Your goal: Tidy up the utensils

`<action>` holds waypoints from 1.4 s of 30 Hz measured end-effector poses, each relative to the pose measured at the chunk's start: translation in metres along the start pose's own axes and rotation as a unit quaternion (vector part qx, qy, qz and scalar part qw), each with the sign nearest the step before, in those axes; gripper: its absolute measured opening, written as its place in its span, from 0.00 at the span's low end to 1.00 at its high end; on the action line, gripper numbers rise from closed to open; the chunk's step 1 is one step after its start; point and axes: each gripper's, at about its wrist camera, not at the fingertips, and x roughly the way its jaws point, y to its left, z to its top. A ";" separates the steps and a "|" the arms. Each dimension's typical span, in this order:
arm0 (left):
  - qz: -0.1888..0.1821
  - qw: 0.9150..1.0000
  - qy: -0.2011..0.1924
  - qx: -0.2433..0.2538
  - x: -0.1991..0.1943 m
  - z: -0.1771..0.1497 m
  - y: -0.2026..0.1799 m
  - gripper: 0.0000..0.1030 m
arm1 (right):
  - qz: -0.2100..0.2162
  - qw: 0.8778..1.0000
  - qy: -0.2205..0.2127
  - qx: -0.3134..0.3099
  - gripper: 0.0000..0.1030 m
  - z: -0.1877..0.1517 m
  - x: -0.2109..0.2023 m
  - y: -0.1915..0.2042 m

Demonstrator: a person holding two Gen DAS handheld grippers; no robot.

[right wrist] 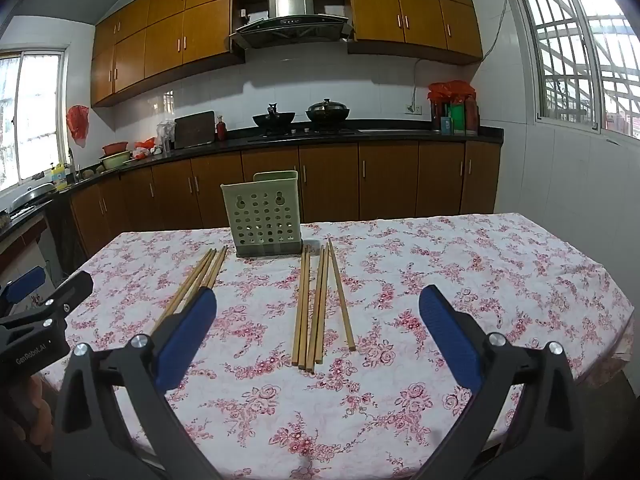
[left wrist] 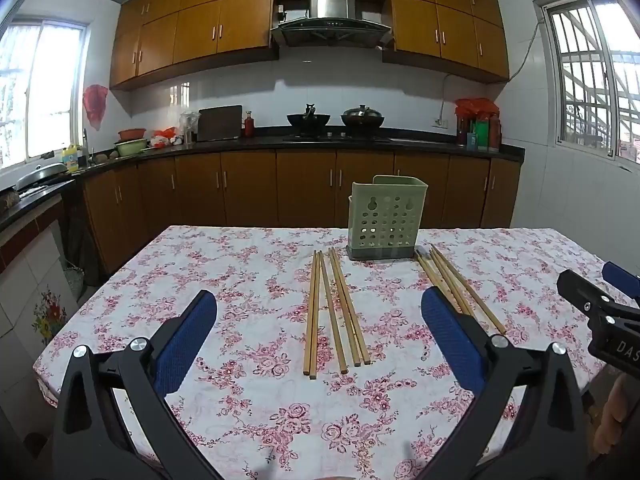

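A green perforated utensil holder [left wrist: 384, 218] [right wrist: 265, 216] stands upright at the far middle of the floral tablecloth [left wrist: 248, 280]. Two bunches of wooden chopsticks lie flat in front of it. The left bunch [left wrist: 336, 312] [right wrist: 196, 280] lies between my left gripper's fingers in the left wrist view. The right bunch [left wrist: 460, 288] [right wrist: 320, 304] lies between my right gripper's fingers in the right wrist view. My left gripper [left wrist: 320, 340] is open and empty above the near table. My right gripper [right wrist: 318, 336] is open and empty, beside the left one.
The table [right wrist: 520, 264] drops off at its left and right edges. Kitchen counters with woks [left wrist: 308, 120], bowls and bottles run along the far wall and the left side. The right gripper [left wrist: 600, 312] shows at the left wrist view's right edge.
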 end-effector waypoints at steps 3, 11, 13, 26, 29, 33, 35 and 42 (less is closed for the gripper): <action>-0.001 1.000 0.000 0.000 0.000 0.000 0.000 0.98 | -0.001 1.000 0.000 0.000 0.96 0.000 0.000 0.000; 0.000 1.000 0.001 0.001 0.000 0.000 0.000 0.98 | 0.001 1.000 0.000 0.000 0.96 -0.001 0.000 0.002; -0.001 1.000 0.001 0.001 0.000 0.000 0.000 0.98 | 0.002 1.000 0.000 -0.001 0.96 -0.001 0.001 0.003; -0.001 1.000 0.002 0.001 0.000 0.000 -0.001 0.98 | 0.001 1.000 -0.001 0.002 0.96 0.000 0.001 0.001; 0.000 1.000 0.002 0.001 0.001 -0.001 -0.001 0.98 | 0.001 1.000 -0.001 0.002 0.96 0.000 0.001 0.001; 0.000 1.000 0.002 0.001 0.000 -0.001 -0.001 0.98 | 0.002 1.000 -0.001 0.002 0.96 0.000 0.001 0.001; -0.001 1.000 0.002 0.001 0.000 -0.001 0.000 0.98 | 0.002 1.000 -0.001 0.002 0.96 0.000 0.001 0.001; 0.000 1.000 0.002 0.001 0.000 -0.001 0.000 0.98 | 0.002 1.000 -0.001 0.002 0.96 -0.001 0.001 0.001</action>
